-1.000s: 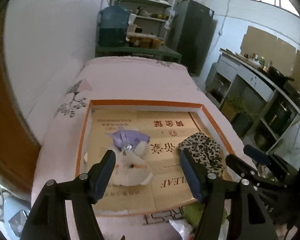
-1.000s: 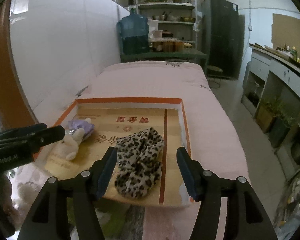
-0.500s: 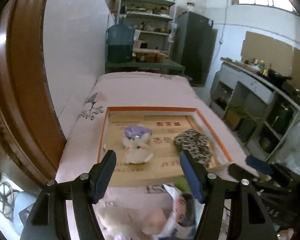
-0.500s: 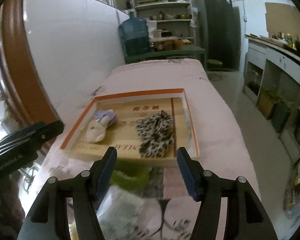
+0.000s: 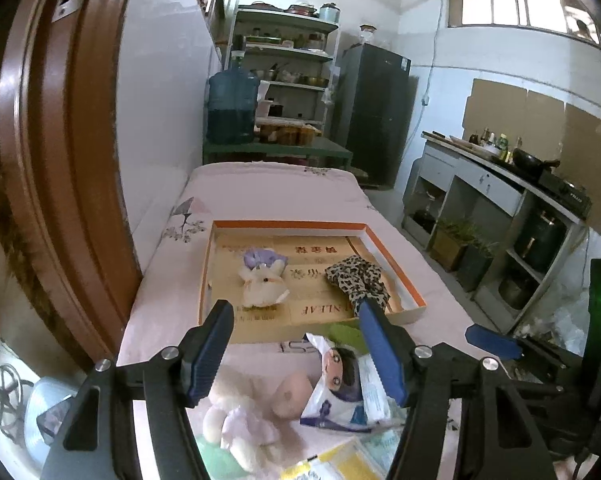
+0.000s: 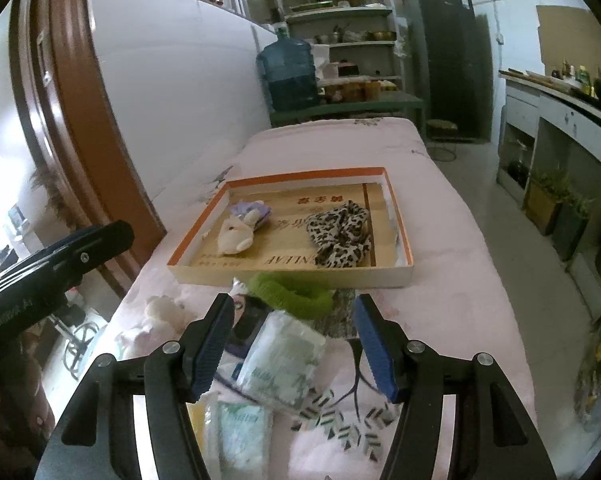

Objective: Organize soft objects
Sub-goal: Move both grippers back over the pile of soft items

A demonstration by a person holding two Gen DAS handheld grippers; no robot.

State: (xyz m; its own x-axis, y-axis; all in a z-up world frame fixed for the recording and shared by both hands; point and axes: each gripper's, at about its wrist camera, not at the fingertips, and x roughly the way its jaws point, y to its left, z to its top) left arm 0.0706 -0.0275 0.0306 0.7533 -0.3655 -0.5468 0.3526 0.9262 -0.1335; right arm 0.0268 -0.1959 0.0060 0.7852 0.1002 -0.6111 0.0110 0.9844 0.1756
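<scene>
Soft objects: a white plush rabbit (image 5: pixel 262 286) and a leopard-print fabric piece (image 5: pixel 358 278) lie in the shallow orange-rimmed cardboard tray (image 5: pixel 288 225); more lie loose on the pink bedspread (image 6: pixel 440 280) in front of it.
Left gripper (image 5: pixel 296 354): jaws spread, nothing between the blue pads; it hangs above the loose pile, with the tray beyond the fingertips.
Right gripper (image 6: pixel 296 346): jaws spread and empty, above a clear plastic packet (image 6: pixel 282 360) on the bedspread.
Under the left fingers: a cream plush toy in a pale lilac dress (image 5: pixel 236 428), a round pink soft piece (image 5: pixel 290 394), and a packet printed with a cartoon girl's face (image 5: pixel 340 384).
Near the right fingers: a fuzzy green band (image 6: pixel 290 294) just in front of the tray's near wall and touching it, apart from the pads.
Tray contents: rabbit on the left with a lilac cloth (image 6: pixel 250 210) touching its far side; leopard fabric on the right, well apart from the rabbit.
Writing: the tray floor reads "NLEAF" upside down, with red Chinese characters too small to read; the left gripper's body in the right wrist view bears pale lettering that I cannot make out.
</scene>
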